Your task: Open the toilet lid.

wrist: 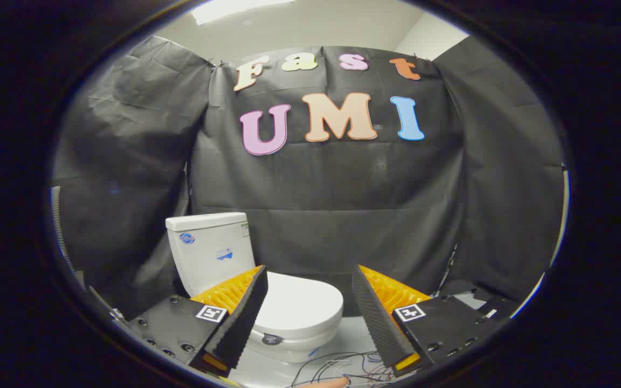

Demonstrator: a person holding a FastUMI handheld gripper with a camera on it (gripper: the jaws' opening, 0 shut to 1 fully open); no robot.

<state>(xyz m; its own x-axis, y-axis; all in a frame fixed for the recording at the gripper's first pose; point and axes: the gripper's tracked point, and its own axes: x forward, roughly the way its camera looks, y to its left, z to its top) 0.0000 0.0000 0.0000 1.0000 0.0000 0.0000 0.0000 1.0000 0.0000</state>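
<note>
A white toilet stands ahead of me with its lid (299, 308) lying flat and closed over the bowl. Its white tank (211, 249) rises behind, to the left, against the black cloth wall. My gripper (310, 272) is open, its fingers spread wide with nothing between them. The left finger (237, 318) overlaps the lid's left side in the view; the right finger (378, 318) stands to the right of the bowl. The front rim of the lid lies between and just beyond the fingertips, apart from both.
Loose thin wires (337, 366) lie on the pale floor in front of the toilet, between the fingers. Black cloth walls close in behind and on both sides. A dark round button (271, 339) sits on the bowl's front left.
</note>
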